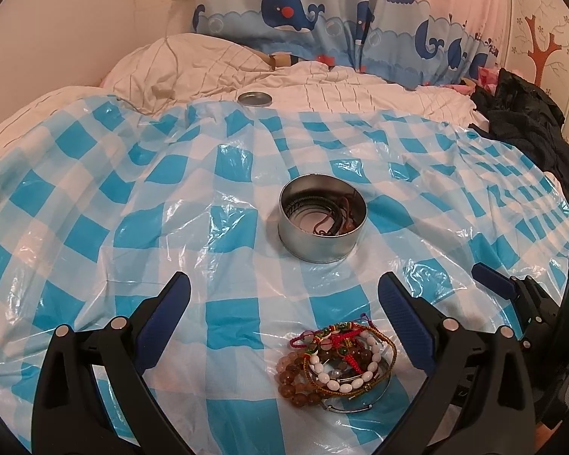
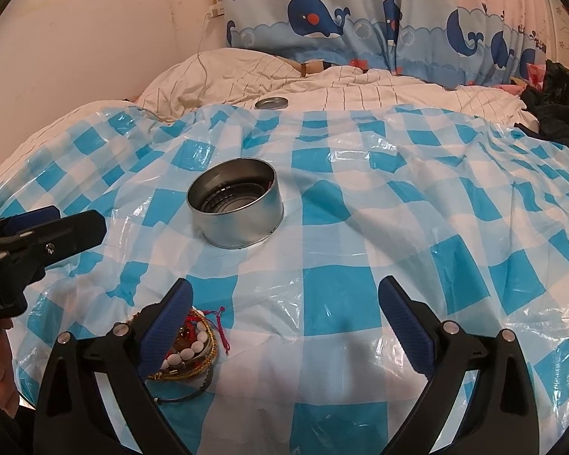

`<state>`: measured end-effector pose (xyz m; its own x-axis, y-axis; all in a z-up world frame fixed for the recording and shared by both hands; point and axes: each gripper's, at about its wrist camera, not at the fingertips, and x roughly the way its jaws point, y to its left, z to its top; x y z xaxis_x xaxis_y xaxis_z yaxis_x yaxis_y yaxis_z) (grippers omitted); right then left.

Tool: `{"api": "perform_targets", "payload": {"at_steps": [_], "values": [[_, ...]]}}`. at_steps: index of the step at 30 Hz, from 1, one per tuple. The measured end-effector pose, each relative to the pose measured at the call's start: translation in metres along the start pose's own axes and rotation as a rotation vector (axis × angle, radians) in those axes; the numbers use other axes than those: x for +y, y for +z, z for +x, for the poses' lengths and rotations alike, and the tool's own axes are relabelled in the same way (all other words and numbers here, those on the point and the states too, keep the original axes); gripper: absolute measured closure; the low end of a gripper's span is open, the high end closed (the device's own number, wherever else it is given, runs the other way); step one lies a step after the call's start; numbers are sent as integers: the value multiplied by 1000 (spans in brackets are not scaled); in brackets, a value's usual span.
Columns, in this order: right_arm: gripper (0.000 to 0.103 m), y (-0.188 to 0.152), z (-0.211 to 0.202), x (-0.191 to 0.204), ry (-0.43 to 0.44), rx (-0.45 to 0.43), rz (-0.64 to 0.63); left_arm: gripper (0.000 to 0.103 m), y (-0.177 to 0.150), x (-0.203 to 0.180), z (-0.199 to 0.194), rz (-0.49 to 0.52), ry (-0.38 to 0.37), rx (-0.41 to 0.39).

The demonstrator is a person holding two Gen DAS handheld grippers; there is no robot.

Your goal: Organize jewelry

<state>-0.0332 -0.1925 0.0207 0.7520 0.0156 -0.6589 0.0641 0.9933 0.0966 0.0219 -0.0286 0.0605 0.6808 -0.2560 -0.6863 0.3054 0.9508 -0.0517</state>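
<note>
A tangle of bead bracelets (image 1: 335, 364) lies on the blue-checked plastic sheet (image 1: 132, 227), near me. Farther off stands an open round tin (image 1: 322, 223) holding more jewelry; its lid (image 1: 255, 98) rests far back on the bedding. My left gripper (image 1: 284, 303) hovers over the bracelets, jaws wide, empty. My right gripper (image 2: 284, 311) sits just right, wide, empty.

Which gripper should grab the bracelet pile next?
Left. The bracelet pile lies between the open left gripper's fingers; the open right gripper has it off beside its left finger.
</note>
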Motion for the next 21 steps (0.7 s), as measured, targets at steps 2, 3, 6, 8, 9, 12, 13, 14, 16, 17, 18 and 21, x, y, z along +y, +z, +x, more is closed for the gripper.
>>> {"api": "perform_targets", "payload": {"at_steps": [2,3,6,8,9,12,13,14,16,17,18,21], "values": [[9,0,0,0,0,0,-1,8,-1,-1,1,2,-1,2],[9,-1,0,0,1,0,-3,8,-1,-1,2,3,-1,3],[9,-1,1,-1,1,2,-4,8,-1,-2,2,4,-1,4],[9,-1,0,-1,1,0,-4,8,-2,-3,4,8,-2,6],[9,-1,0,-1,1,1,-4,8,-2,-4,4,10,-1,7],[9,-2,1,-2,1,0,-4,8,-3,-4,6,16,1,12],[9,-2,1,-2,1,1,-4,8,-4,-4,6,19,2,14],[9,-2,1,-3,1,1,-4,8,-4,-5,7,20,4,16],[9,-2,1,-3,2,2,-5,8,-3,-5,7,23,5,19],[9,-2,1,-3,2,2,-5,8,-3,-5,8,24,5,20],[9,-2,1,-3,1,2,-5,8,-3,-5,8,25,5,21],[9,-2,2,-5,1,4,-4,8,-3,-6,9,29,4,24]]}}
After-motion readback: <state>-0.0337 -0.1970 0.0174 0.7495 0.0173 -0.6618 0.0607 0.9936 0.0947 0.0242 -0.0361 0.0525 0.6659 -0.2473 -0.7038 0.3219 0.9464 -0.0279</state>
